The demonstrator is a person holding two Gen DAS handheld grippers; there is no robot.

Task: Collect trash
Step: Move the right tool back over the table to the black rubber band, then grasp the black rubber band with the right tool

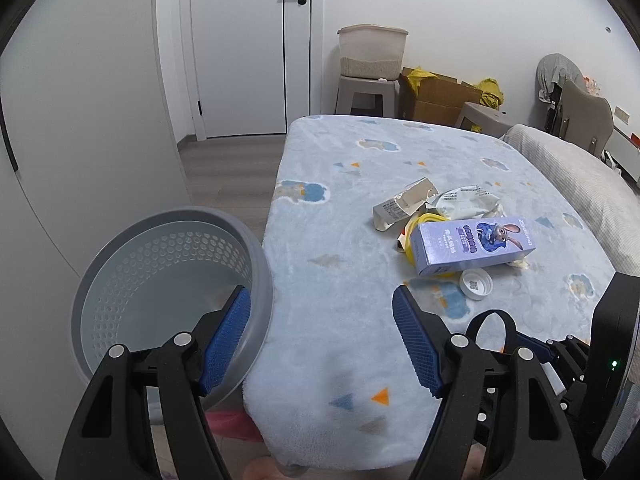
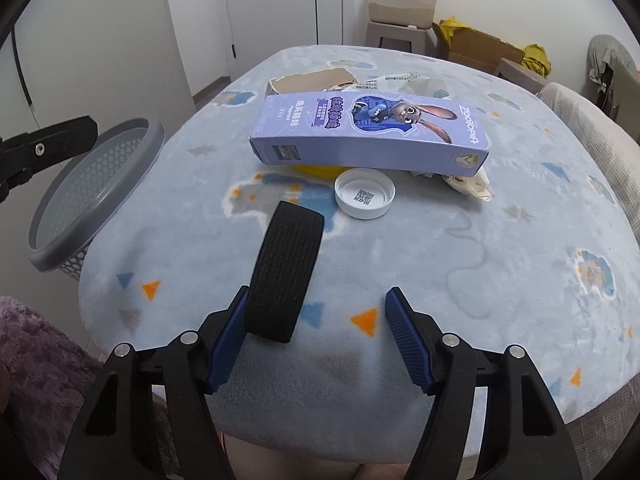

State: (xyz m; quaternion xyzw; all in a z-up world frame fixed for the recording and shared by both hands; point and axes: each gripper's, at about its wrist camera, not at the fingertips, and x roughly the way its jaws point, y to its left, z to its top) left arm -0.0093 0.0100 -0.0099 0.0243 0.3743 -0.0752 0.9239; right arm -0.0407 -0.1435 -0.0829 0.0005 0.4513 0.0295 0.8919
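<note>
Trash lies in a small heap on the blue blanket (image 2: 460, 264) straight ahead of the right gripper (image 2: 316, 312), whose jaws stand wide apart and hold nothing. Nearest to it is the white cap (image 2: 365, 194), just in front of the purple carton (image 2: 370, 136); a torn cardboard box (image 2: 312, 79) and a crumpled wrapper (image 2: 400, 82) lie beyond. A black strap loop (image 2: 286, 276) hangs against its left finger and half masks the approach, so a good pick probably goes for the cap first, coming in low and centred. The left gripper (image 1: 322, 320), also open and empty, hovers with its left finger over the grey basket (image 1: 120, 248), which seems empty and sits off the blanket's edge.
</note>
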